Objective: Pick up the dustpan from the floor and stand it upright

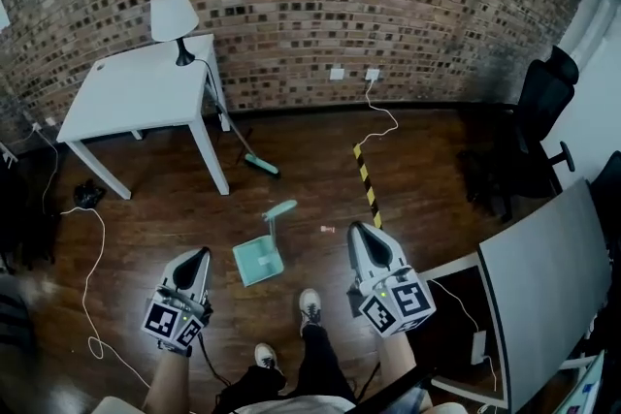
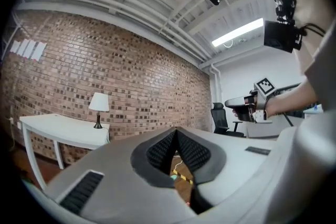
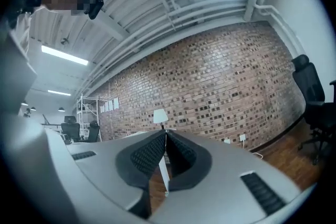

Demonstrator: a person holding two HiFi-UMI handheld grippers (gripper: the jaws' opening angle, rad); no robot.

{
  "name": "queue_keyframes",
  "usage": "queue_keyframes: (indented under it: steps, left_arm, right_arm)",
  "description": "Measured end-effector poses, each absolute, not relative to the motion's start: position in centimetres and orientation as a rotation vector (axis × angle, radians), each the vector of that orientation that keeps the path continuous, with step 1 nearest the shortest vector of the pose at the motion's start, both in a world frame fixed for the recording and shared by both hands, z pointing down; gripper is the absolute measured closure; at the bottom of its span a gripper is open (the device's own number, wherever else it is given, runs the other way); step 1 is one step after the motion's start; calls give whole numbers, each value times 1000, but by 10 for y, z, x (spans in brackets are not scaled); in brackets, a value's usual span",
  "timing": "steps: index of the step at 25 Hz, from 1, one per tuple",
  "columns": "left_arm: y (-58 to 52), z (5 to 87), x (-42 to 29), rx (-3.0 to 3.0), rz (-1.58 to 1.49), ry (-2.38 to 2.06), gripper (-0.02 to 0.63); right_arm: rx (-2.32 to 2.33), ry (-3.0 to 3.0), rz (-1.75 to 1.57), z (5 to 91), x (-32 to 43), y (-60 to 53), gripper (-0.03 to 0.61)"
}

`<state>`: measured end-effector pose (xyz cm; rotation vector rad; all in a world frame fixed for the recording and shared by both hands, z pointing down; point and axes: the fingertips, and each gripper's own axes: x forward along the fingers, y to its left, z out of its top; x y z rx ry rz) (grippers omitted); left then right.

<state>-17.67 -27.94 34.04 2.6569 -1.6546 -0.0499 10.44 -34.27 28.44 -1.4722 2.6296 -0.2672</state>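
Note:
A teal dustpan (image 1: pixel 258 260) lies flat on the dark wood floor in the head view, its handle (image 1: pixel 279 209) pointing away from me. My left gripper (image 1: pixel 198 254) is held above the floor to the dustpan's left, apart from it, jaws shut and empty. To the right of the dustpan is my right gripper (image 1: pixel 356 228), also shut on nothing. In the left gripper view the closed jaws (image 2: pixel 176 131) point level at the brick wall, and the right gripper (image 2: pixel 245 105) shows off to the side. The right gripper view shows its jaws (image 3: pixel 165 133) closed and level.
A broom with a teal head (image 1: pixel 262 167) leans at the leg of a white table (image 1: pixel 136 92) that carries a lamp (image 1: pixel 173 16). A yellow-black strip (image 1: pixel 367 185) and white cables (image 1: pixel 89 276) lie on the floor. An office chair (image 1: pixel 539 116) and a grey desk (image 1: pixel 543 291) stand at the right. My shoes (image 1: pixel 310 305) are just behind the dustpan.

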Motion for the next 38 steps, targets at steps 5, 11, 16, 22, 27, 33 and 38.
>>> queue_keyframes:
  steps: [5,11,16,22,27,33,38]
  left_arm:
    - [-220,295,-192,2704,-54,-1646,609]
    - [-181,277,-205,2736,16,-1669,609]
    - [-173,260,-209,2705,16,-1724,609]
    - [-188,253,-207,2651,-6,-1789,609]
    - [-195,249,-199,2692,9,-1770,609]
    - [-201,244,-205,2717,13,-1743,609]
    - [-194,250,-207,2762,32,-1691,609]
  right_arm:
    - [-1478,2601,-218,243,101,-285,566]
    - [-1471,2601,-183,218,87,-247,566]
    - [-1408,2599,-165,193,75,-244,566]
    - [-1323,2658,-133,190,56,-251,566]
    - [-1315,2741,-63,201,39,-255,566]
    - [-1368,2729,-106,207,34,-256,566]
    - [-1447,2718,-145,219,28,-243,566]
